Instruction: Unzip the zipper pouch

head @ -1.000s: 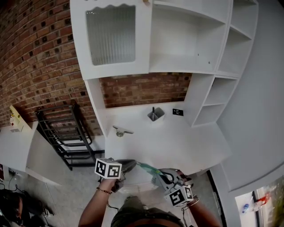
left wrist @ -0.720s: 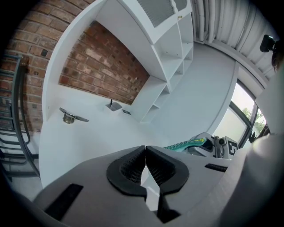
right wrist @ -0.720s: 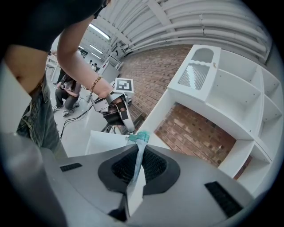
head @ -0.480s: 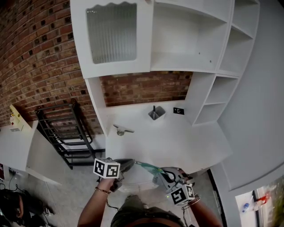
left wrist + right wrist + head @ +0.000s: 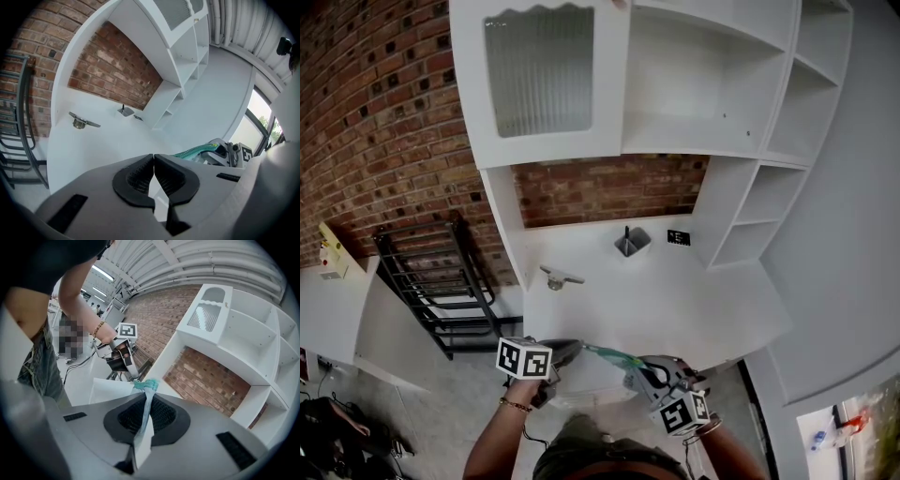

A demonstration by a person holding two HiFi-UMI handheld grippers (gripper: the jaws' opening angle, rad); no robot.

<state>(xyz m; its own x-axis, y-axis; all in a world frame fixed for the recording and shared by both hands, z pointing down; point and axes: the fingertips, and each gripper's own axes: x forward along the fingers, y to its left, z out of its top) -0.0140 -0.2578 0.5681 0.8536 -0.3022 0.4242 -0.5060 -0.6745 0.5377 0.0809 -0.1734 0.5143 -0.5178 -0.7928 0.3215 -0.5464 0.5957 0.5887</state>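
Right tongs [image 5: 144, 404] pinch pouch [image 5: 147, 386], plain only in right gripper view.

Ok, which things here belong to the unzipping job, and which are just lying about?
In the job:
- white zipper pouch with a teal zip
- left gripper and right gripper, jaws of both shut on the pouch

Lying about:
- silver metal fitting on the white counter
- small grey cup
- small black label
- black metal rack

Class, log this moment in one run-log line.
left hand-held gripper: shut on white teal-zipped pouch | right hand-held gripper: shut on pouch | pouch: spanning both hand-held grippers
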